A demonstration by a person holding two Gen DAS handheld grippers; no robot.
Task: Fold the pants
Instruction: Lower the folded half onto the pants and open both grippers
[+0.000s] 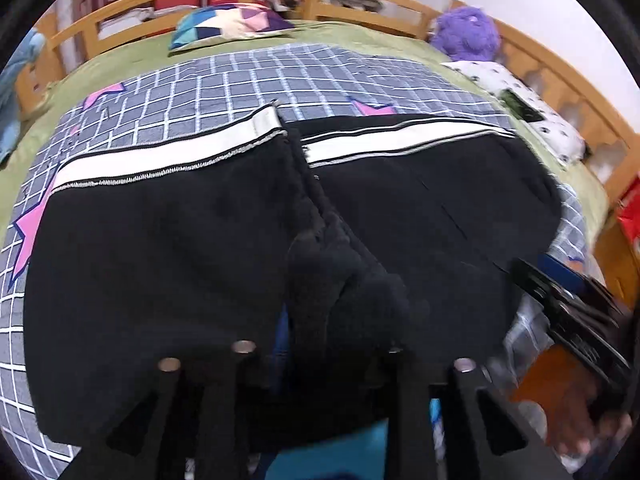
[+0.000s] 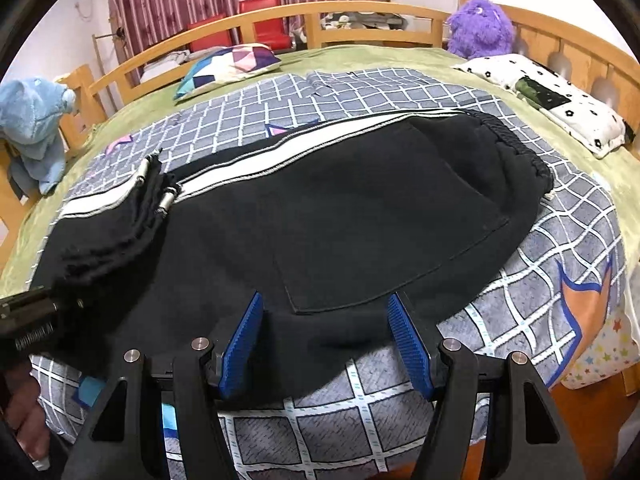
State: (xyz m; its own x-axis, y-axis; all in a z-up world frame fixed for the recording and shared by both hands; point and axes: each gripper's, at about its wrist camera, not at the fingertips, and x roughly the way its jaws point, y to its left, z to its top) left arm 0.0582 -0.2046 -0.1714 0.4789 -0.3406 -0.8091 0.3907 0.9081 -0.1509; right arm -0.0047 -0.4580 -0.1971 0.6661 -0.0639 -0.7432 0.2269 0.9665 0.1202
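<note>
The black pants (image 2: pixel 320 216) lie spread on the checked blanket (image 2: pixel 500 280), folded over so the leg cuffs rest on the thighs. The right gripper (image 2: pixel 324 344) hovers at the near edge of the pants, its blue pads (image 2: pixel 240 348) standing well apart with only the cloth's edge below them, nothing clamped. The left gripper (image 1: pixel 320 360) sits just over the bunched cuffs; its fingertips are hidden against the dark cloth, so its state cannot be told.

Bare checked blanket (image 2: pixel 360 432) lay free at lower centre of the right-wrist frame; pants (image 2: pixel 320 216) filled the middle, pillows (image 2: pixel 552 96) and bed rail (image 2: pixel 360 12) crowded the top.
</note>
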